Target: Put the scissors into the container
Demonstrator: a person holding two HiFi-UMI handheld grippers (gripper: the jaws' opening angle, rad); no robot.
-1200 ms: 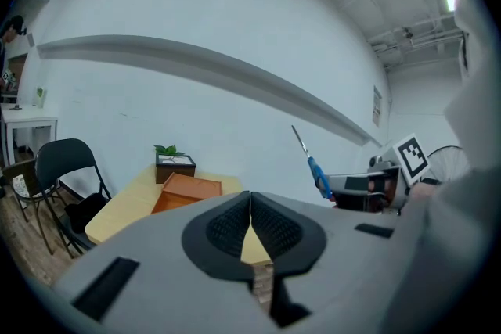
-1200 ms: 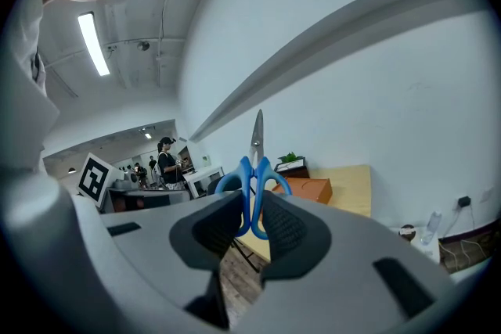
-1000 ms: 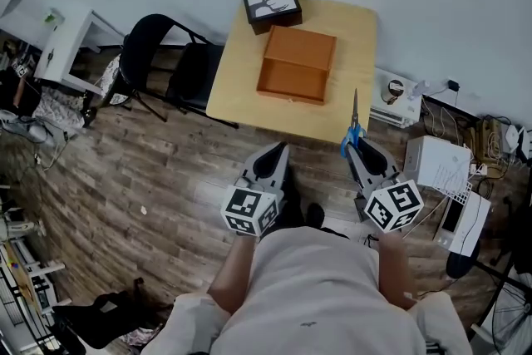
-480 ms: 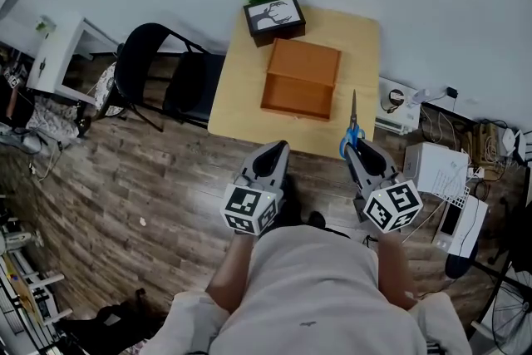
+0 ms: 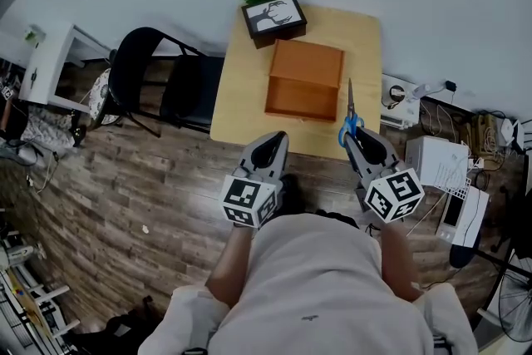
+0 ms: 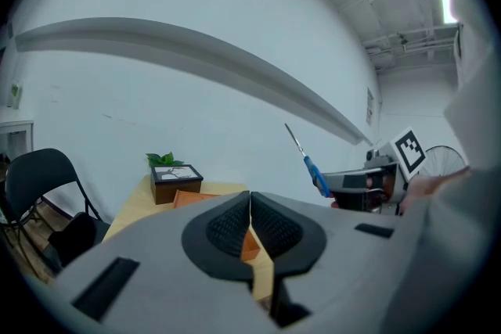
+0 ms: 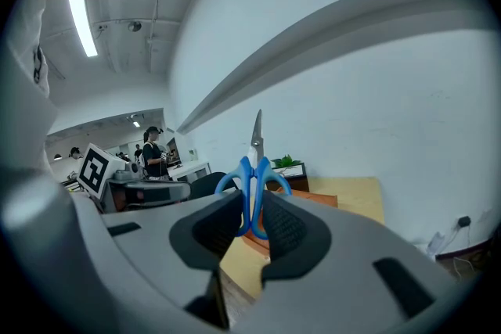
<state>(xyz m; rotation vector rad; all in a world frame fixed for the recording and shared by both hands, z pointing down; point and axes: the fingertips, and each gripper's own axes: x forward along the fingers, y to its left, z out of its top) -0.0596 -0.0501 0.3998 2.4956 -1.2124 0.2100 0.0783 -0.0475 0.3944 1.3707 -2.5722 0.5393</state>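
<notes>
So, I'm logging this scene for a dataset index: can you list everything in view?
table: one, light wood, against the wall
container: one, orange-brown, open, mid-table
planter: one, black with green leaves, at the table's far edge, behind the container
scissors: one pair, blue handles, blades pointing away, held over the table's near right edge
chair: one, black, left of the table
white cabinet: one, far left
white box: one, on the floor right of the table, among cables
floor: brown wood planks
shirt: one, white, on the person
left gripper: grey, jaws together, empty
right gripper: grey, closed on the scissors' handles
</notes>
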